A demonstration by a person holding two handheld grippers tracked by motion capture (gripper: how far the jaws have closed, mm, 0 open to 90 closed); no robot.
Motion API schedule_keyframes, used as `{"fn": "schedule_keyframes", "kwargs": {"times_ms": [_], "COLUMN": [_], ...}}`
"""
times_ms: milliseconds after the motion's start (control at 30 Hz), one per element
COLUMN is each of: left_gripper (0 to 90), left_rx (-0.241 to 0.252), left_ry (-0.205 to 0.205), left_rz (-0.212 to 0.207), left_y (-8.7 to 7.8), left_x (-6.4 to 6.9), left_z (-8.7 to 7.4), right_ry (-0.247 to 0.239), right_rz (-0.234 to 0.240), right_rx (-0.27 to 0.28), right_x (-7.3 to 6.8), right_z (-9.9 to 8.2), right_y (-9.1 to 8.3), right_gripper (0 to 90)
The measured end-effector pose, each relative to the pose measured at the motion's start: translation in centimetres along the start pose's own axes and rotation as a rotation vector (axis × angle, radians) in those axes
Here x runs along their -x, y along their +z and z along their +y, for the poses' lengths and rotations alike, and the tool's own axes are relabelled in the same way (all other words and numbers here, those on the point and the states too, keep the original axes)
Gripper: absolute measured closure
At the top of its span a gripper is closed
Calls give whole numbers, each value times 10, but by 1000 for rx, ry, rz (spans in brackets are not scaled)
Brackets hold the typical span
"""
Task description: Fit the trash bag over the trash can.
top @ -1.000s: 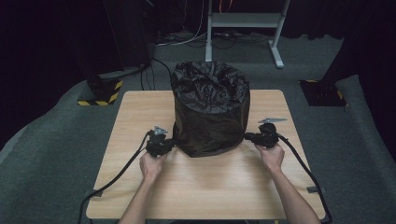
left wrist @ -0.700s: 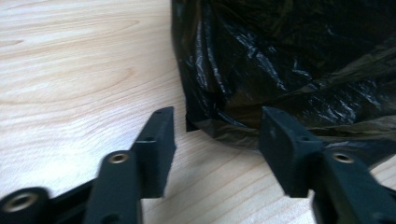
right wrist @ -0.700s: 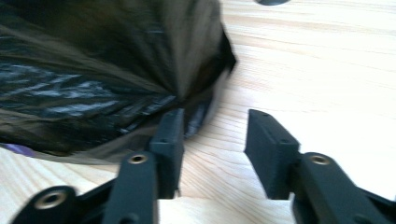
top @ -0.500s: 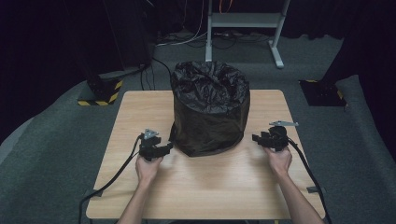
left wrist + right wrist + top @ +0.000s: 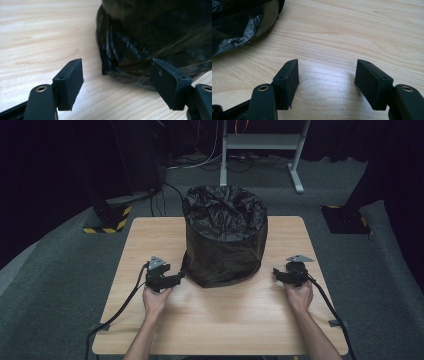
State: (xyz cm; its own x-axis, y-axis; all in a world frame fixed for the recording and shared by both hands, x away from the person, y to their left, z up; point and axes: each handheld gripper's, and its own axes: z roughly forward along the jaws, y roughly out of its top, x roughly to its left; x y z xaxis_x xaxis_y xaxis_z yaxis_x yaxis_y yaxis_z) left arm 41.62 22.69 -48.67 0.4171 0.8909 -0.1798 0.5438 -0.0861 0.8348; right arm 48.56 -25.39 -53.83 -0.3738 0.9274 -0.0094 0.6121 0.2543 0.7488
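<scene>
Whereas half a second ago both grippers sat closer to the bag, we now record them drawn slightly further toward the person's side of the table (image 5: 150,330), and a full second ago each was pressed against the bag's lower flanks. We note the black plastic bag (image 5: 225,240) has kept its place at the middle of the light wooden table, somewhat toward the far edge. It stands upright, long axis vertical, mouth facing up with the crinkled rim rolled around the opening; it appears to line a round bin, though we cannot confirm what is beneath the plastic. The left gripper (image 5: 175,280) is held by the left hand (image 5: 155,300) just beside the bag's lower left, jaws spread wide and empty; in the left gripper view the bag's base (image 5: 140,50) lies ahead between the jaws, not touched. The right gripper (image 5: 276,273) is held by the right hand (image 5: 299,296) near the bag's lower right but apart from it, jaws likewise wide with bare wood between them; the bag's edge (image 5: 242,22) shows at upper left in the right gripper view.
</scene>
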Motion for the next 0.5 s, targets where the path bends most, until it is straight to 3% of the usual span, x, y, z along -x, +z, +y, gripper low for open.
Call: {"fn": "schedule_keyframes", "kwargs": {"times_ms": [233,500], "left_gripper": [226,223], "left_rx": [62,126], "left_ry": [-11,-28], "left_rz": [-22,-70], "left_y": [-11,-24], "left_x": [4,10], "left_z": [23,61], "right_ry": [-8,-9], "right_rz": [3,7], "right_rx": [-2,-4], "right_x": [0,0], "right_z": [1,1], "right_y": [1,1], "right_gripper": [326,315]}}
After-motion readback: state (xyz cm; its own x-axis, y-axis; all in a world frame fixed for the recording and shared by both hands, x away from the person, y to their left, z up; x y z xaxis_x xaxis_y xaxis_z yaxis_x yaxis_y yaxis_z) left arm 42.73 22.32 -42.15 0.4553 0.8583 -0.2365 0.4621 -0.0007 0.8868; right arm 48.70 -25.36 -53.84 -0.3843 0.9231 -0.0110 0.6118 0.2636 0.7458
